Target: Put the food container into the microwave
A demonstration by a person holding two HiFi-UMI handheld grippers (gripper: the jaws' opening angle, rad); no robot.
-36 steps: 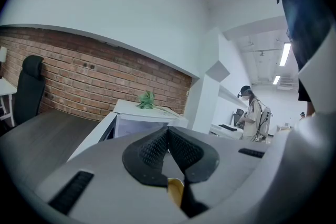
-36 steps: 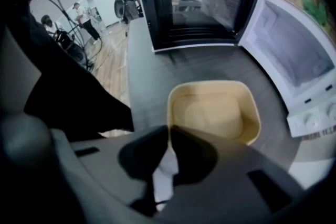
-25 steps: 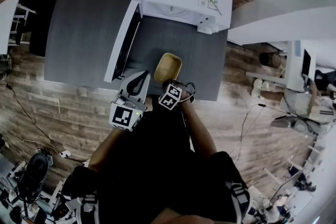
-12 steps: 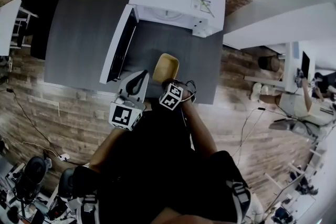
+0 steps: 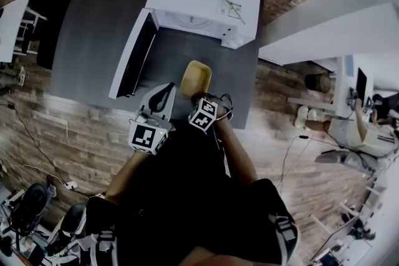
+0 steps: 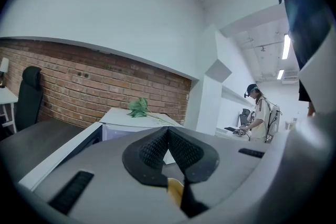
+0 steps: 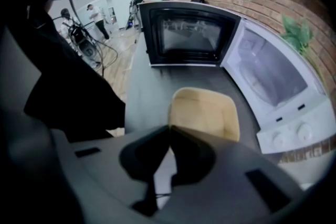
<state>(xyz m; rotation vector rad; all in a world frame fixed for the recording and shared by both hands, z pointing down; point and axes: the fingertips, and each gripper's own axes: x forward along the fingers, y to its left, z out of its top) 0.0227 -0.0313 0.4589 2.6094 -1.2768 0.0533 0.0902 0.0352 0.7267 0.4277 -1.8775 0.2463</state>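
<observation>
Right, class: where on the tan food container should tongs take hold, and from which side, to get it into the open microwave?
Grip the near rim of the food container, coming from the person's side. Its thin upright wall fits between the jaws, and the far end is free to enter the microwave. The right tongs pinch it there.

Food container (image 7: 205,113): tan, rounded-rectangular, open-topped and empty. Its near rim is pinched by the fingers (image 7: 144,155) of the right gripper (image 7: 169,129), over the dark counter (image 7: 147,86), in front of the microwave and apart from it.
Microwave (image 5: 199,0): white, standing on the counter. Its dark-windowed door (image 7: 189,34) is swung wide open, the cavity (image 7: 268,71) is empty, and there are two knobs (image 7: 296,132).
</observation>
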